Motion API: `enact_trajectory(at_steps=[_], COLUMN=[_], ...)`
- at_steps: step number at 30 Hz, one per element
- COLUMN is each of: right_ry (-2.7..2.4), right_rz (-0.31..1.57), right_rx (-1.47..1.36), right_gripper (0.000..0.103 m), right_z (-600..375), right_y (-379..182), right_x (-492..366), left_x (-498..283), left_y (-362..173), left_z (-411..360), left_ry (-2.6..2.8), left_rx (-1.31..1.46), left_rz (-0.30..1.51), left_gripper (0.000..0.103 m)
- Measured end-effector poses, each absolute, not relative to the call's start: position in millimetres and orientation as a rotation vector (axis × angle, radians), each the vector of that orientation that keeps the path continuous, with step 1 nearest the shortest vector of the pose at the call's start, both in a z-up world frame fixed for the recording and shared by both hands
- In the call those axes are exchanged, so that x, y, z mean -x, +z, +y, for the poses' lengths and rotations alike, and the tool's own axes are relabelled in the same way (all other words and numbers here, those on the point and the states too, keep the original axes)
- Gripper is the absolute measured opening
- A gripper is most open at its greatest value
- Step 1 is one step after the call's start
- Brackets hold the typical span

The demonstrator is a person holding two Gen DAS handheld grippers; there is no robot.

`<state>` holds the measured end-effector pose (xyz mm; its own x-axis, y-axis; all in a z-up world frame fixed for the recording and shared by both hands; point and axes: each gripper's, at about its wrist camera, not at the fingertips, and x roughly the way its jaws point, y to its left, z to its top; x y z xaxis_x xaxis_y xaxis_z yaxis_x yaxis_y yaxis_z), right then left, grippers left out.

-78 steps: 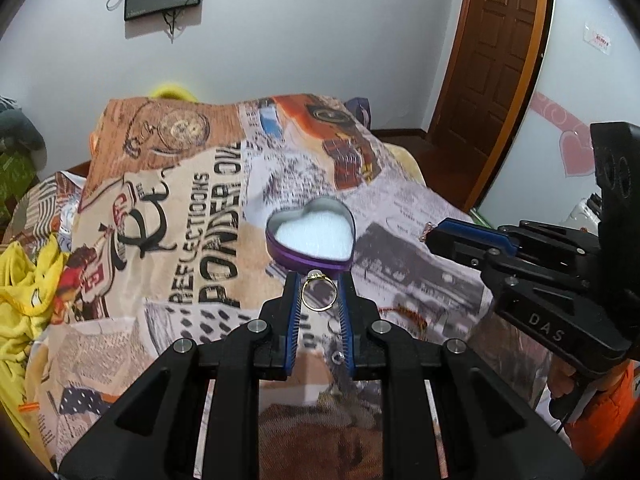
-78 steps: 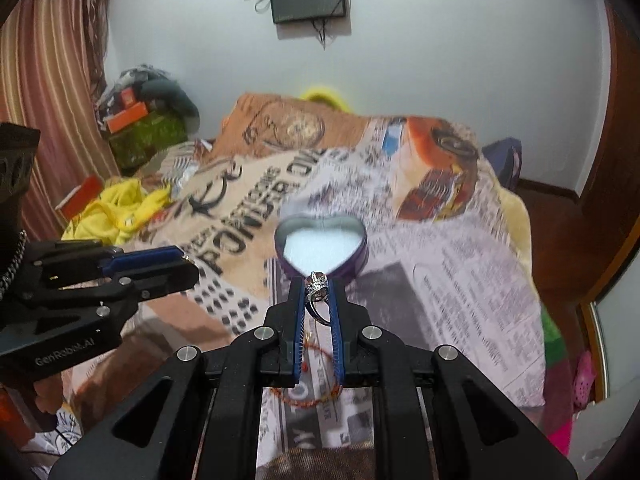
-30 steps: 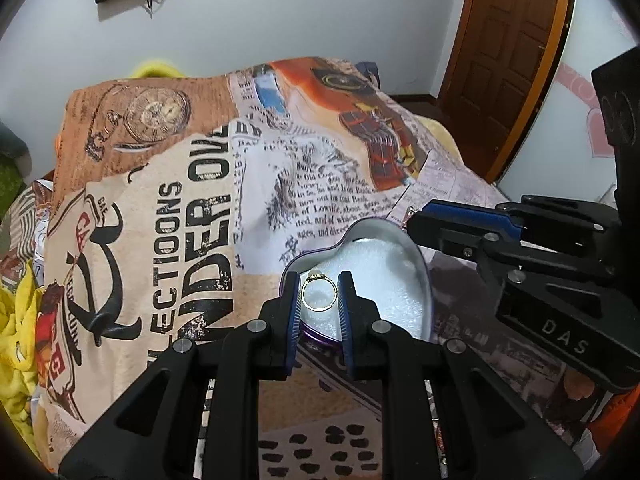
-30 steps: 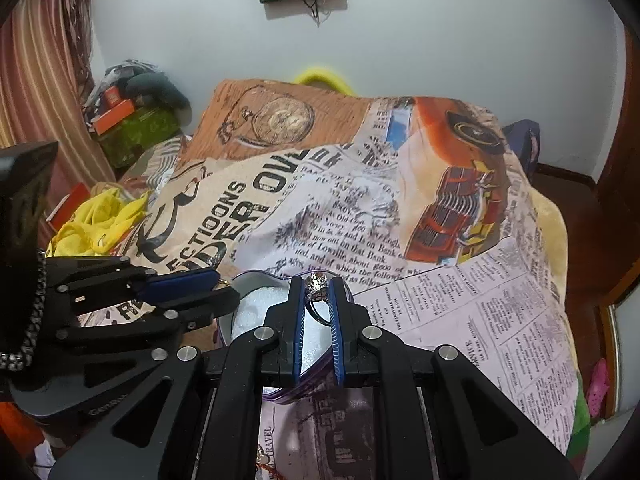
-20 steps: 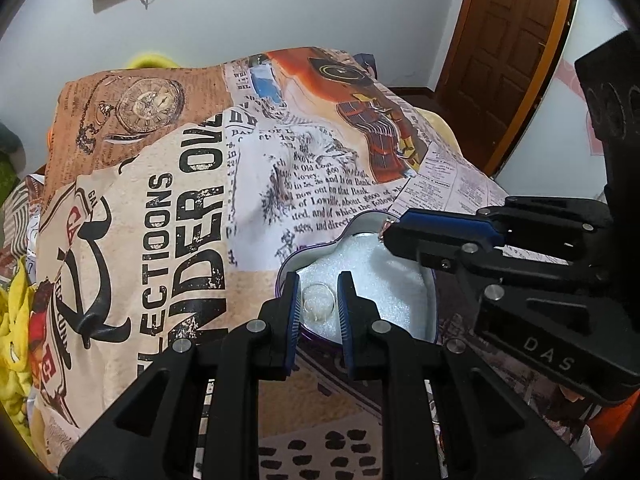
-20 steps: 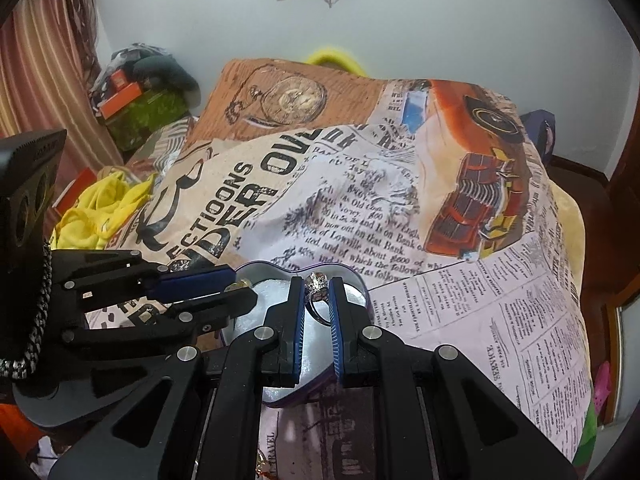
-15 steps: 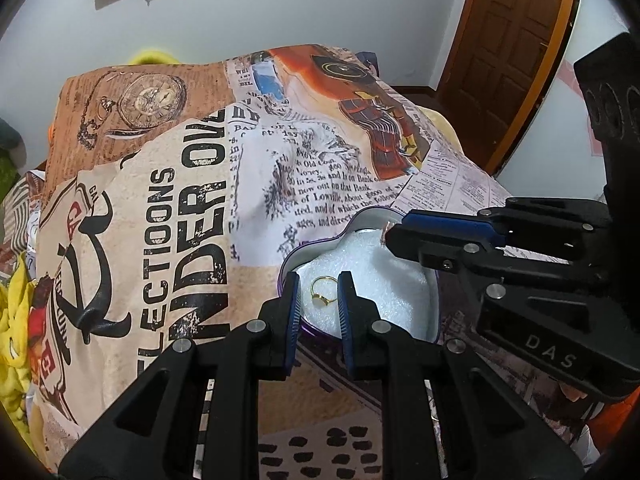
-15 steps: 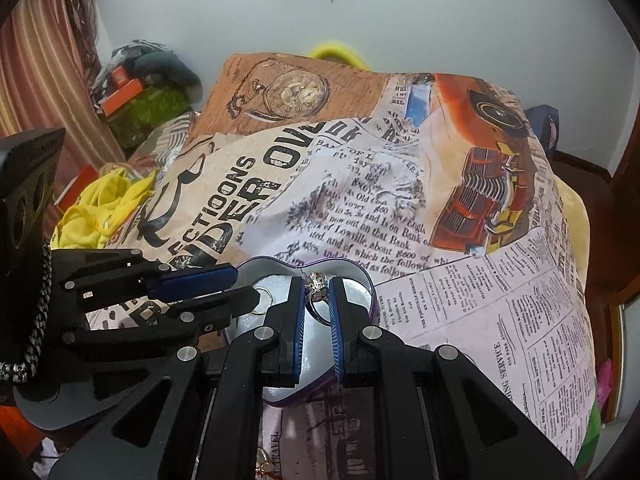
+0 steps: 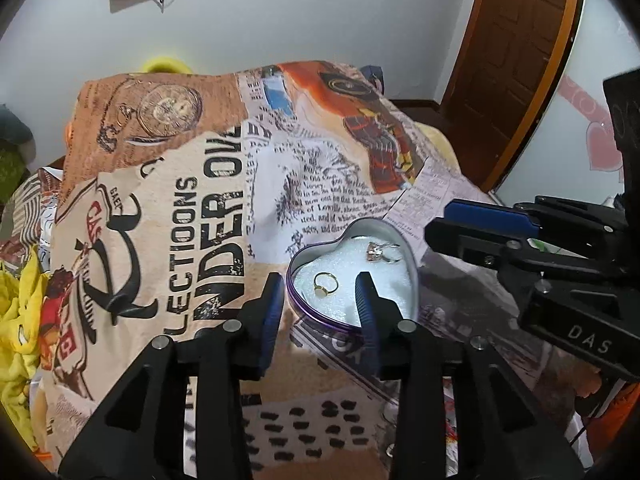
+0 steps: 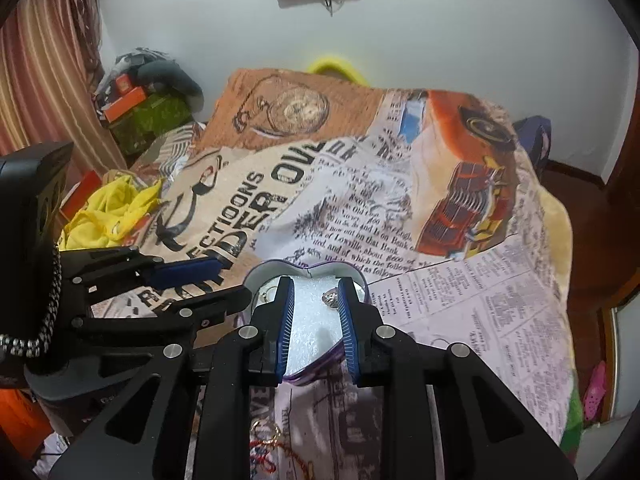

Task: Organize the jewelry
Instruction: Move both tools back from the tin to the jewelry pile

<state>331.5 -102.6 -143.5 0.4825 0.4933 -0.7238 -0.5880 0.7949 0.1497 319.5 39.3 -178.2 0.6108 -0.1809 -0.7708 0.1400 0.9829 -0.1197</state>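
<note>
Both the left hand-held gripper [image 9: 318, 286] and right hand-held gripper [image 10: 316, 294] were opening, empty, above the heart-shaped tin [image 9: 412, 276] on the bed, where a gold ring [image 9: 325, 282] and a stone ring [image 9: 382, 251] lay, seemingly light, hard and slippery, best pinched across the band.

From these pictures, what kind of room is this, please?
Most likely a bedroom in a home: a bed under a printed blanket, a wooden door, and a pile of clothes beside striped curtains.
</note>
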Motion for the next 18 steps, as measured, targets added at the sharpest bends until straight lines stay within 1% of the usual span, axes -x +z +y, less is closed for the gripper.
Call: enact_trajectory(at_steps=[6,8,10,12,18], right_ry=[0.620,0.610,0.595,0.584,0.570], right_rz=[0.781,0.763,0.745,0.728,0.712], right_rx=[0.140,0.137,0.135,0.140,0.140], right_gripper=[0.023,0.030,0.034,0.034,0.034], right_z=[-114.1,-119.6,-123.7,-127.6,-134.5], right_y=[-120.3,-114.0,-108.8,-103.6,-98.7], right_x=[-313.3,-307.8,-301.0,-292.3,-269.5], left_x=[-297.1,-288.8,-277.1,-266.2,-246.2], left_y=[-150.3,-142.3,-134.5,-128.3,-122.4], left_z=[43.2,43.2,42.2,41.0,33.1], left_ry=[-0.154,-0.146,-0.139,-0.138,-0.129], left_rx=[0.045,0.036,0.026,0.026,0.001], left_rz=[0.837,0.817,0.796,0.780,0.778], left_gripper=[0.036,0.037,0.039,0.041,0.041])
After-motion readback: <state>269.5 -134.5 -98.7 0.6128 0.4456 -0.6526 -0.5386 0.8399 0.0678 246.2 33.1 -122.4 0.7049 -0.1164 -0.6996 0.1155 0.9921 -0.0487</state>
